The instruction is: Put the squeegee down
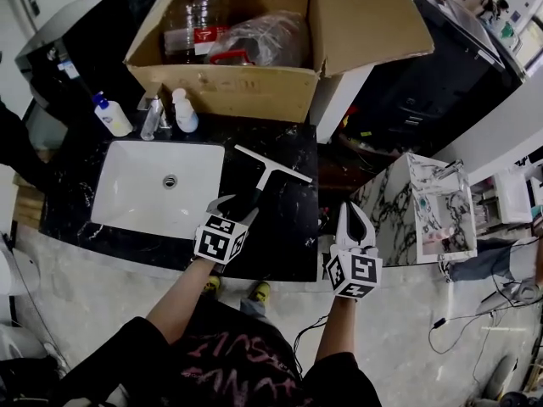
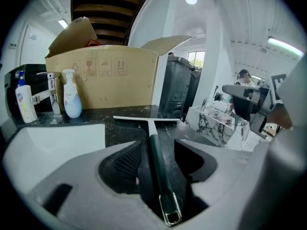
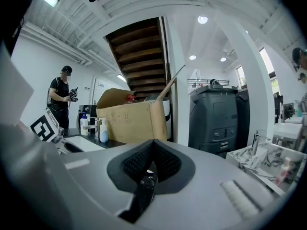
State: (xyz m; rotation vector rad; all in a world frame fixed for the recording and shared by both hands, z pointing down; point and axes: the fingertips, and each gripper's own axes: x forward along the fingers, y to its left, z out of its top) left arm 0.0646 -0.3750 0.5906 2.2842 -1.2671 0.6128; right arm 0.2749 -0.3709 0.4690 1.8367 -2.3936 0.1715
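Note:
The squeegee (image 1: 270, 170) lies flat on the black marble counter (image 1: 293, 236) just right of the sink, its white blade at the far end and its dark handle pointing toward me. My left gripper (image 1: 236, 210) hovers over the handle's near end. In the left gripper view the handle (image 2: 156, 162) runs between the spread jaws of the left gripper (image 2: 156, 150), and neither pad touches it. My right gripper (image 1: 355, 214) is off the counter's right edge, its jaws closed to a point. In the right gripper view the right gripper (image 3: 152, 145) has its pads meeting.
A white sink (image 1: 110, 155) is set in the counter's left part, with a faucet (image 1: 153, 117) and two bottles (image 1: 110, 115) (image 1: 184, 110) behind it. An open cardboard box (image 1: 229, 87) stands at the back. A marble-patterned stand (image 1: 399, 210) is at the right. A person (image 3: 60, 97) stands far left.

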